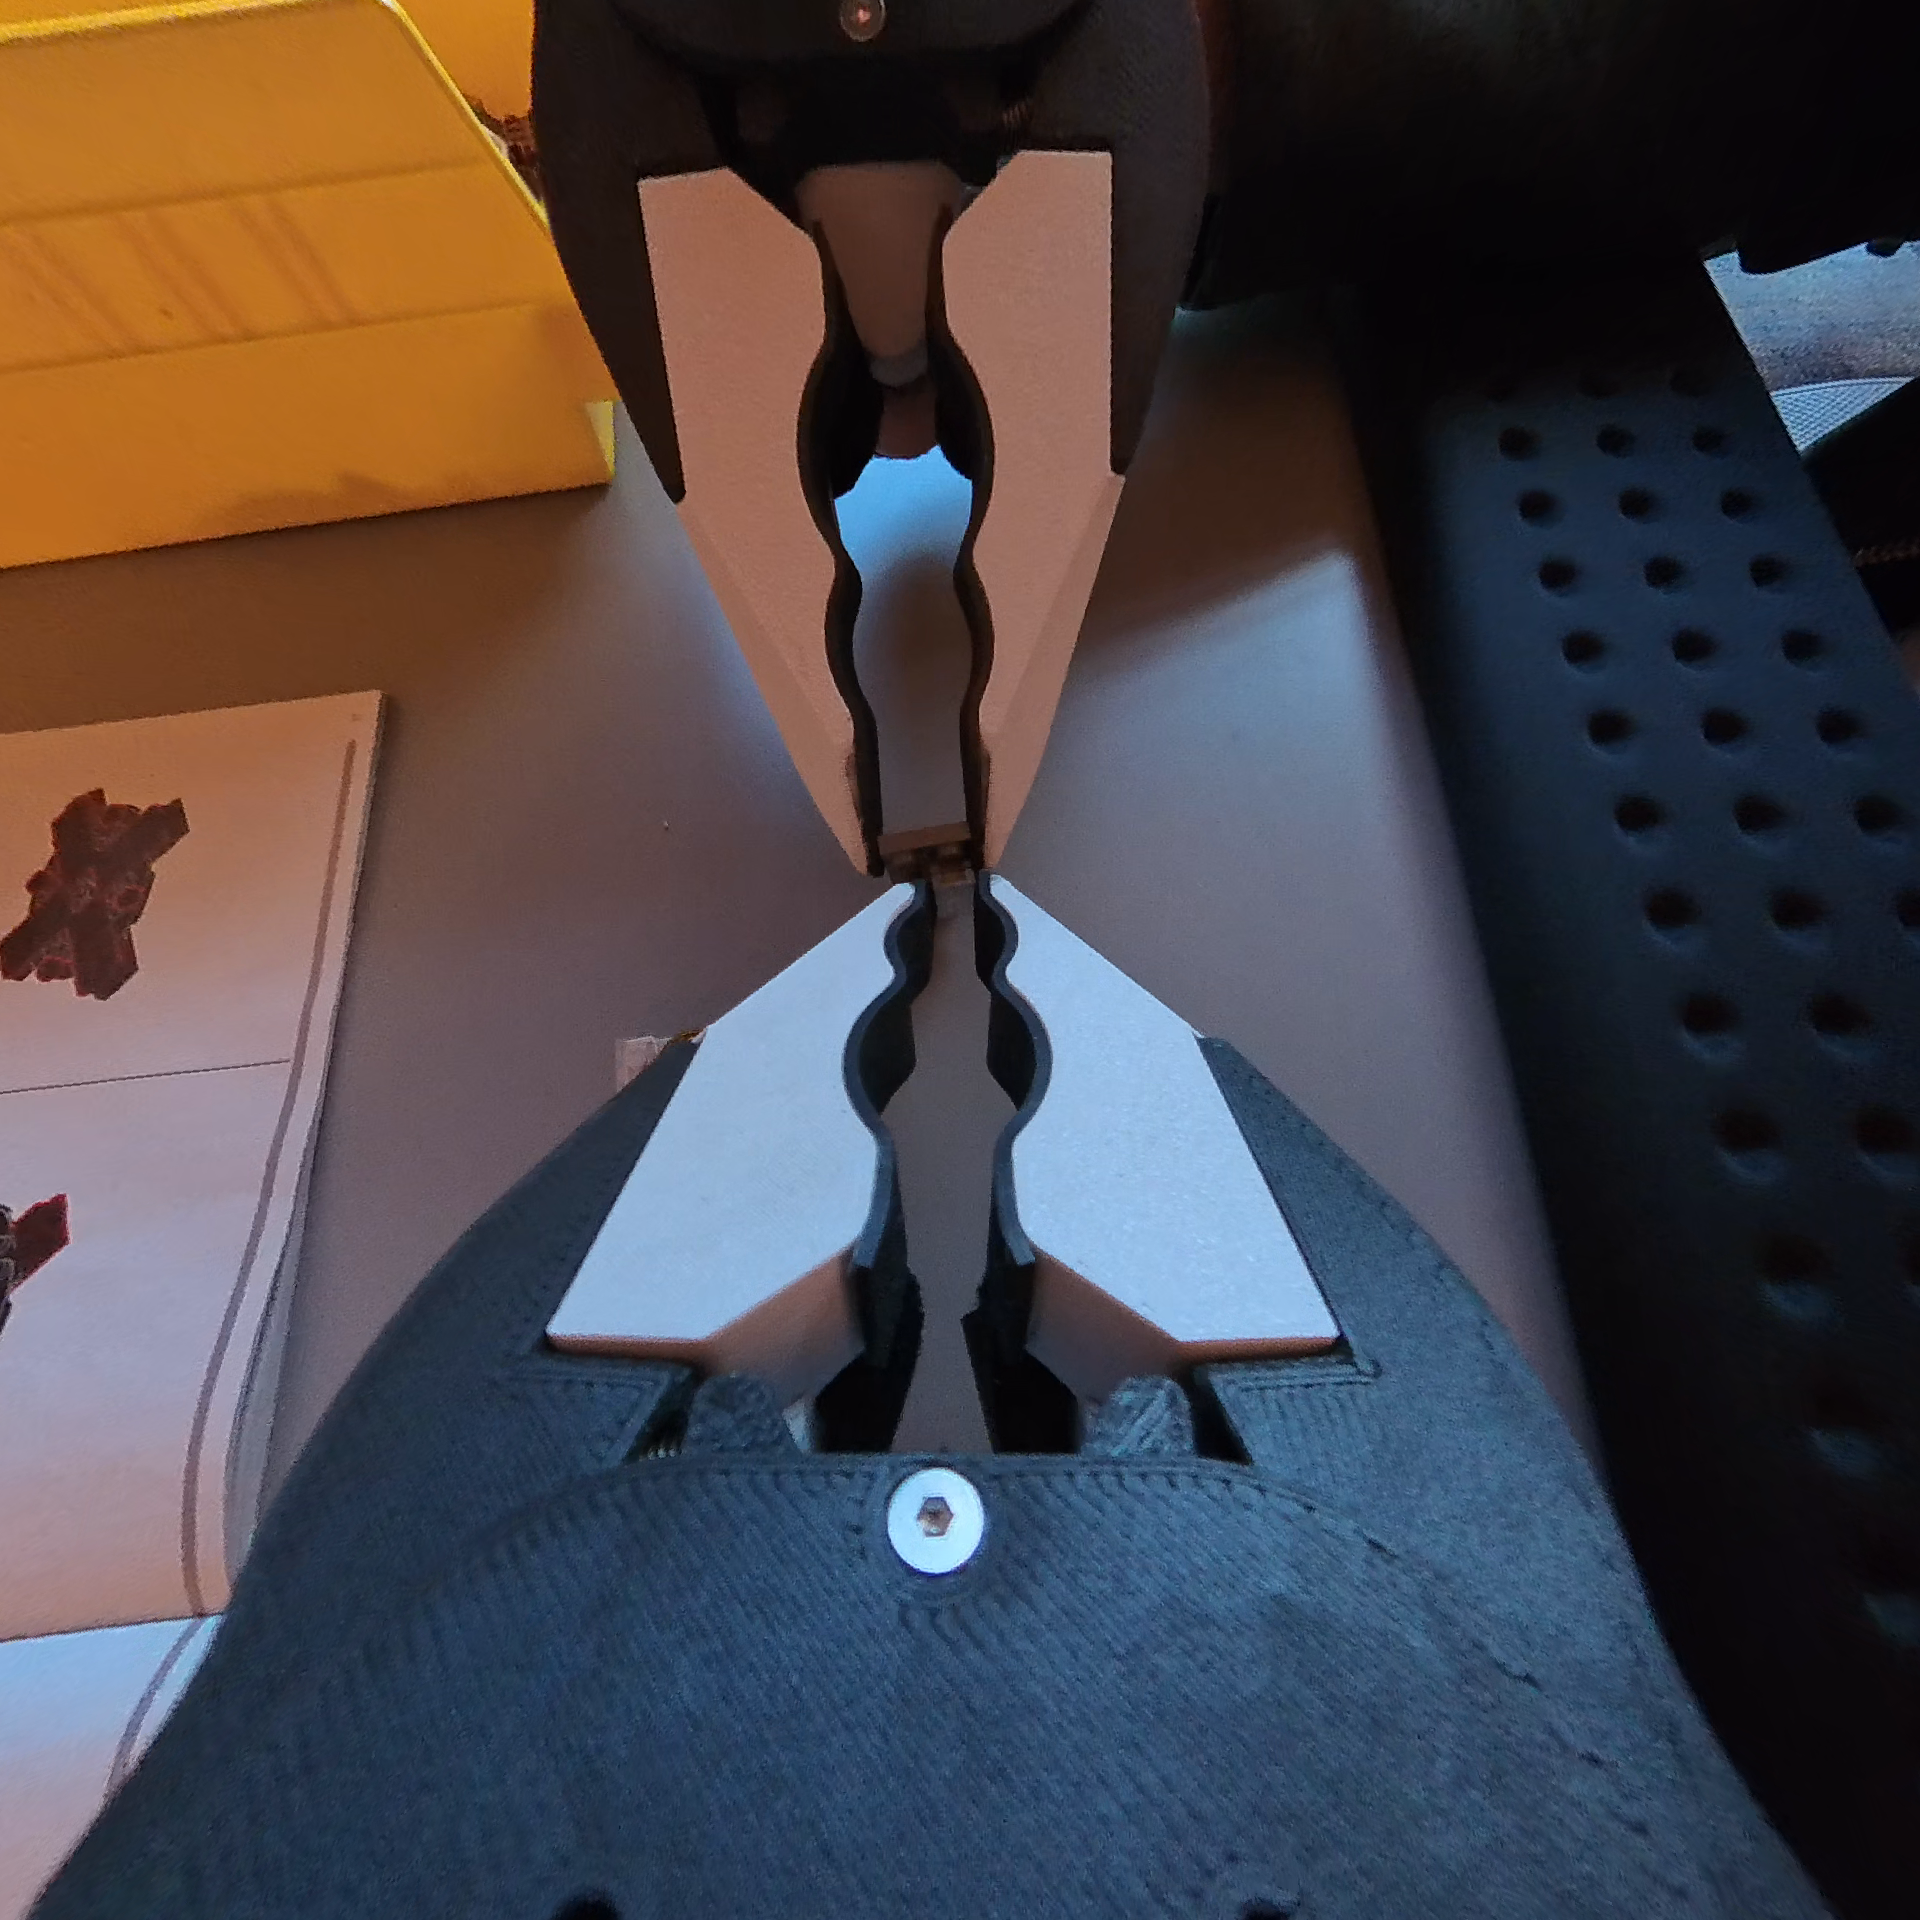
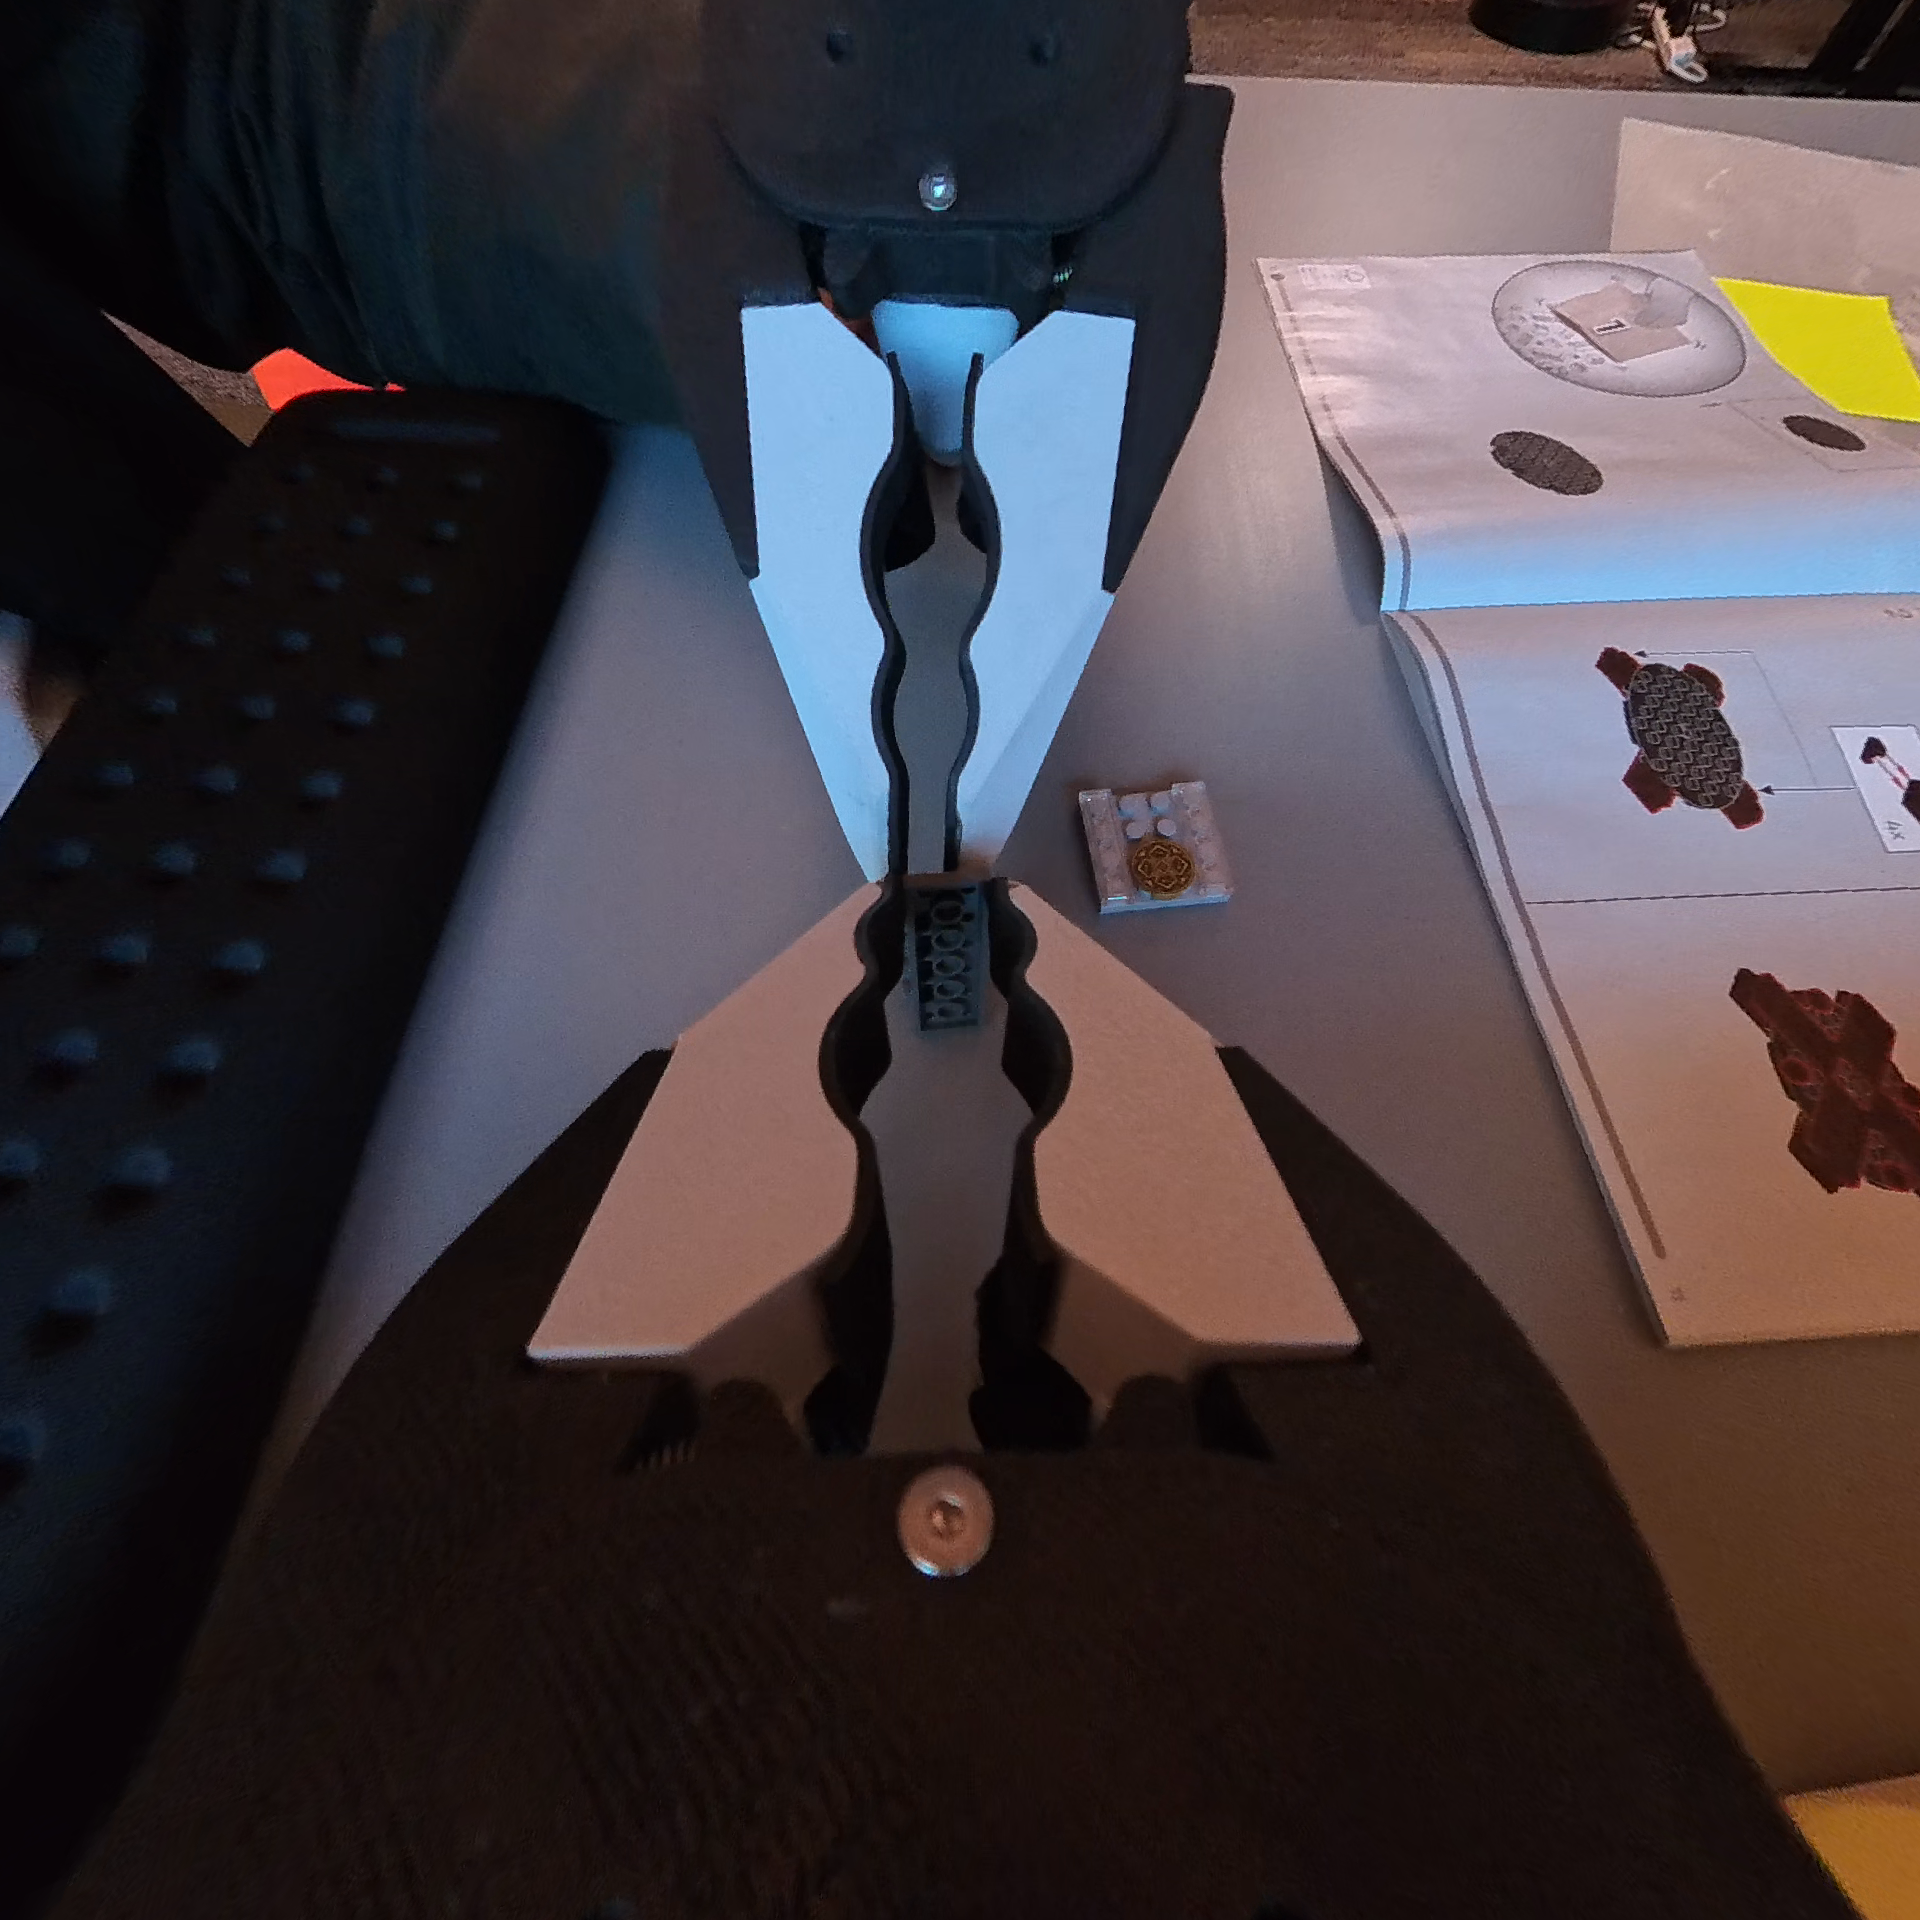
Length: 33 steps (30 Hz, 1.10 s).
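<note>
Dark studded brick point(image 2: 943, 961) sits pinched at the tips of your right hand-held gripper point(image 2: 943, 904), nose-to-nose with the left hand-held gripper point(image 1: 940, 896), likewise clamped on it; uneven pulling could drop it onto the surface point(image 2: 1299, 1039).

Both views are dim, with a mixed cast: cool blue on the table point(image 1: 1195, 727) and warm orange toward the left. The yellow box point(image 1: 260, 291) at upper left of the left view is the brightest patch. Black gripper bodies at the bottom lose detail in shadow, more so in the right view. Wide-angle bending stretches the edges; the booklet point(image 2: 1662, 935) at right curves. The upper left of the right view is soft and murky.
</note>
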Available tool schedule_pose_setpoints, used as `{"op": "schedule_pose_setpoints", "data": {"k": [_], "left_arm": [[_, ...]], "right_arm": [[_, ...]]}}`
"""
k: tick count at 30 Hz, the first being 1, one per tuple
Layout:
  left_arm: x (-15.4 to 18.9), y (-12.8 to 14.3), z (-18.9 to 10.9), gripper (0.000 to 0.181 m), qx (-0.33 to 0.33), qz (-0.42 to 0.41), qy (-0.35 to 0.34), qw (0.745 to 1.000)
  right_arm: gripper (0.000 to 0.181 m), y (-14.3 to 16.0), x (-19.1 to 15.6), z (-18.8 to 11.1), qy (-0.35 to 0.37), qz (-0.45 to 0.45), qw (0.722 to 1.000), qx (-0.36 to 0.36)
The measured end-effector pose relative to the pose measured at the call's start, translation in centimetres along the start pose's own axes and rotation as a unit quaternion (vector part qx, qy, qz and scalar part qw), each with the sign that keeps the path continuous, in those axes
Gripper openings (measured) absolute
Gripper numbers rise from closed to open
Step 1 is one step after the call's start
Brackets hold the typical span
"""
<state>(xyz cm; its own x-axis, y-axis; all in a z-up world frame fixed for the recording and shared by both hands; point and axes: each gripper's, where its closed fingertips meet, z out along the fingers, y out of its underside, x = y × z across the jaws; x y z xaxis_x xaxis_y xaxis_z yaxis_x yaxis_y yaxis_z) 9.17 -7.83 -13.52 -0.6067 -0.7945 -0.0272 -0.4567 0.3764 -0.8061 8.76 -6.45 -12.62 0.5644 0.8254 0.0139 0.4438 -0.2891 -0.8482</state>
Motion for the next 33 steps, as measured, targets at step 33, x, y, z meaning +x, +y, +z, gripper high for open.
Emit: {"op": "schedule_pose_setpoints", "data": {"k": [33], "left_arm": [[0.9,-6.9,-4.3,0.029,0.26,-0.227,0.194,0.918]], "right_arm": [[0.015,-9.2,-1.1,-8.4,-0.139,0.087,0.924,0.345]]}}
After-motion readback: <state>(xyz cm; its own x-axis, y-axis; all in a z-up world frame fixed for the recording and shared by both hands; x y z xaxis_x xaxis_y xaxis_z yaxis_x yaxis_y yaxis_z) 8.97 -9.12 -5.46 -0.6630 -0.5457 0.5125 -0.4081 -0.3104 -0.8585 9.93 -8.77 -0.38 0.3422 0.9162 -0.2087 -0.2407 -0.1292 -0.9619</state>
